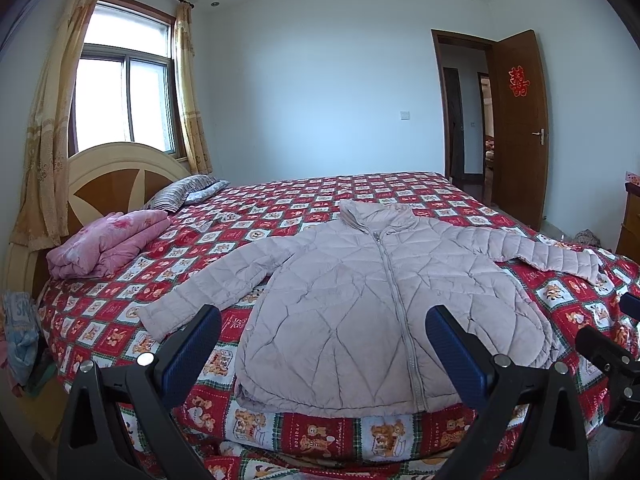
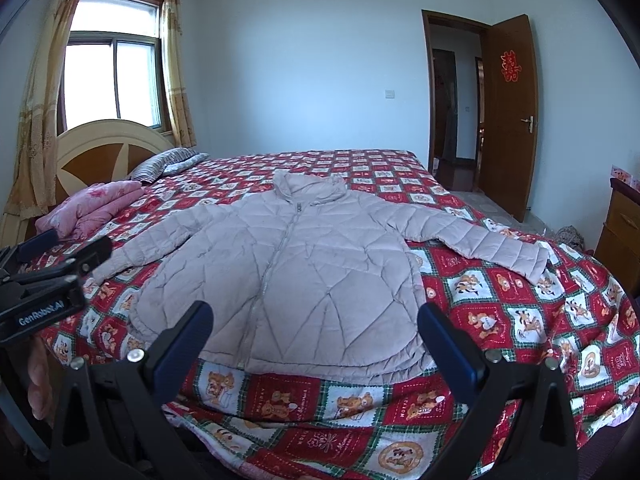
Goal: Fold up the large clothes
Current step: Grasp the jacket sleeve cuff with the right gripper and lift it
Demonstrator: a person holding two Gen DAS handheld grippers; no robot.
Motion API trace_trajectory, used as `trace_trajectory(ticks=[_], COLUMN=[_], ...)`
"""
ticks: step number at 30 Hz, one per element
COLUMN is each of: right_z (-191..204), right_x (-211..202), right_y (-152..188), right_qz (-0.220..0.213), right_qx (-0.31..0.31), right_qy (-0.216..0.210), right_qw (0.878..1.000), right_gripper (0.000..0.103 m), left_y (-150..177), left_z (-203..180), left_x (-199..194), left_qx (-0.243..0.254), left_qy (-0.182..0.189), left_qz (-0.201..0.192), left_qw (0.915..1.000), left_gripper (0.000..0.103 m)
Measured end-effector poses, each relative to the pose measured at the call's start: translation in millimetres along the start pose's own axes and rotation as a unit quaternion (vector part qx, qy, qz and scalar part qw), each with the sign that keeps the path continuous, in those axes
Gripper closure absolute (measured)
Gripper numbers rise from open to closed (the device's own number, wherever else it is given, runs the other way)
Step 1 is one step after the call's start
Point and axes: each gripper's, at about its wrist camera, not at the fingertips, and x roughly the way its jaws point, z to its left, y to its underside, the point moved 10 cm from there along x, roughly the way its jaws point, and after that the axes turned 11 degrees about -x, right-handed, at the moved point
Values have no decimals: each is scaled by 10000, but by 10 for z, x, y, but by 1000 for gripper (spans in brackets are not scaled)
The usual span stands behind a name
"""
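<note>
A puffy pink jacket [image 1: 372,300] lay flat on the bed [image 1: 320,432]. The left gripper [image 1: 324,344] and right gripper [image 2: 316,340] were both spread wide, holding nothing.

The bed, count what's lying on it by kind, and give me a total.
Puffer jacket: 1, spread flat, zipped, sleeves out.
Pink folded quilt: 1, near the headboard.
Striped pillow: 1, beyond the quilt.
Total: 3 things on the patterned bedspread.
</note>
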Motion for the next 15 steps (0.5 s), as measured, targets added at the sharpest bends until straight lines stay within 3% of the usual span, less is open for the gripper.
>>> trace_trajectory(ticks=[5,10,15], right_z=[-426,-983,-1716], right_x=[397,762,1040], right_y=[192,386,503], right_qz=[331,778,1108], right_qx=[441,815,1301], right_qy=[242,633,1122], right_qw=[9982,9916,9789], right_gripper=[0,0,0], left_y=[21,126,94], left_z=[51,17,-64], left_x=[330,856,1316], left_qx=[94,29,-64], left_qy=[-276,-267,-194], left_qz=[-191,83,61], left_qw=[9994,9996,9998], left_gripper=[1,1,1])
